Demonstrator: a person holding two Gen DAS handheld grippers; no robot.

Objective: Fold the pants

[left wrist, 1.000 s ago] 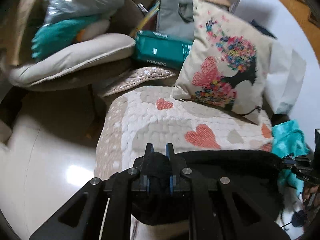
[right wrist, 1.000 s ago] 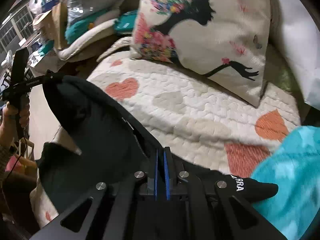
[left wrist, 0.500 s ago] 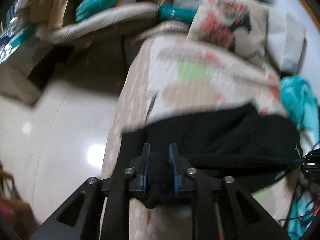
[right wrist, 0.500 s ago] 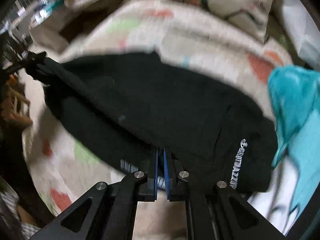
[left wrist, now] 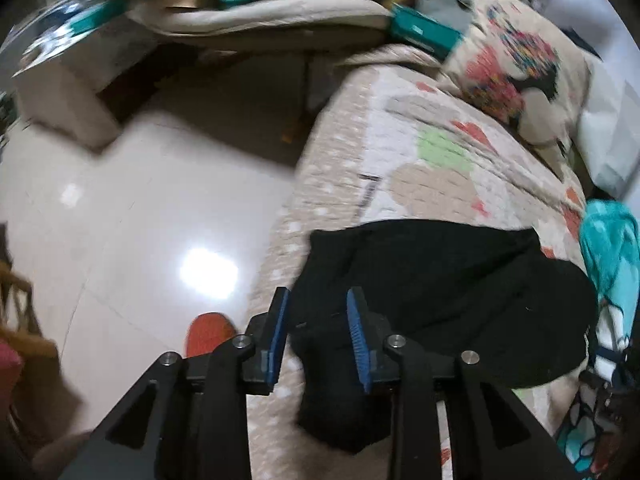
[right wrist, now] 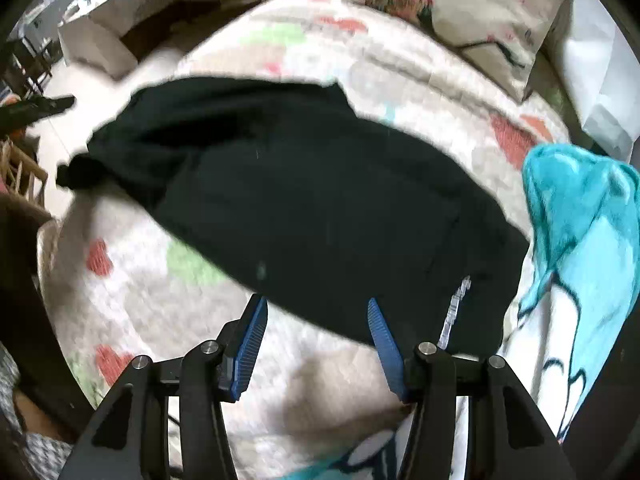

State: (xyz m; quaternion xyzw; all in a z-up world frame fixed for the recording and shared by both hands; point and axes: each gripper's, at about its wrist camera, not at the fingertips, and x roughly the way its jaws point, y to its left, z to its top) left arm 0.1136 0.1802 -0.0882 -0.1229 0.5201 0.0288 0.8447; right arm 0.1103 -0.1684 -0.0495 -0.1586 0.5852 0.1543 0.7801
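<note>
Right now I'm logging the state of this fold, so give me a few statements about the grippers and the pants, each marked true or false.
1. The left gripper is open. True.
2. The right gripper is clamped on the black pants. False: its jaws stand apart, with the pants' near edge between them.
3. The pants lie on the heart-patterned quilt. True.
4. A turquoise cloth covers the middle of the pants. False: it lies beside them, at their right end.
5. The printed cushion rests on top of the pants. False: it sits beyond them on the quilt.

White lettering ran along the edge of the black fabric pants, but it was too blurred to read.
</note>
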